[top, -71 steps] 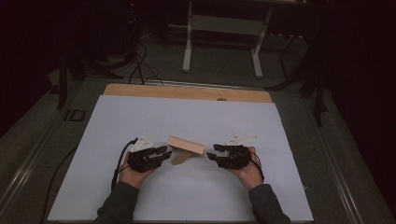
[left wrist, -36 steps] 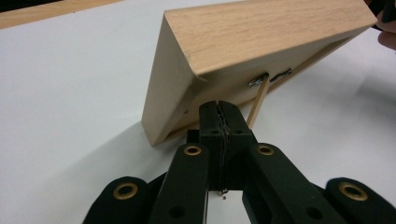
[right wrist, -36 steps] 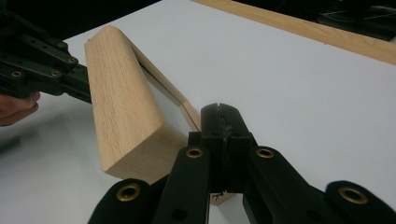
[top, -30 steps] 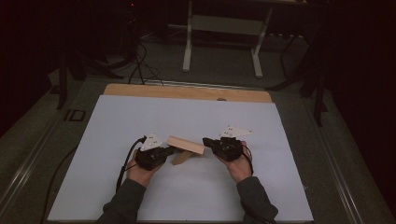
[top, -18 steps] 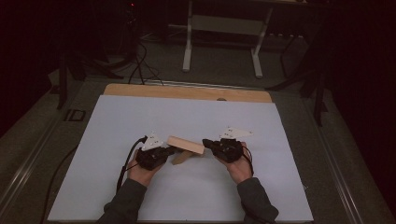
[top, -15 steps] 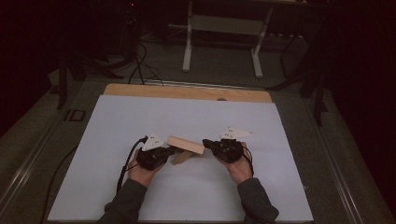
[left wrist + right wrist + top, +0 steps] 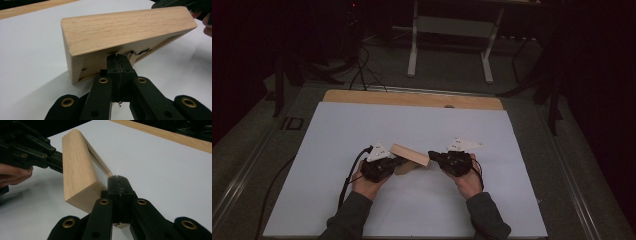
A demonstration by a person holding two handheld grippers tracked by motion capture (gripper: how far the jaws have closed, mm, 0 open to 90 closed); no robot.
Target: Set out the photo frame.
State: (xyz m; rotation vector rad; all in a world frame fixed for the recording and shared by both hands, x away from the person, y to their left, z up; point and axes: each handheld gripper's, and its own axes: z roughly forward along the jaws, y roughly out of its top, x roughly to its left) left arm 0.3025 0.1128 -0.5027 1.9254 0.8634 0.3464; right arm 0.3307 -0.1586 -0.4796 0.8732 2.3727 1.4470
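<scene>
A light wooden frame hangs tilted over the white sheet between my two grippers. My left gripper is at its left end. In the left gripper view the jaws are pressed together, with their tips tucked under the rim at the frame's back, nipping a thin part there. My right gripper is shut, and its tips touch the frame's near end beside the glass. The left gripper shows at the frame's far end in the right gripper view.
The sheet covers a table with a bare wooden strip along its far edge. A black cable trails from the left gripper toward the person. A white metal stand and floor cables lie beyond the table.
The right gripper has moved left, from clear of the frame to touching its right end. The left gripper has shifted slightly right. The frame keeps its tilt.
</scene>
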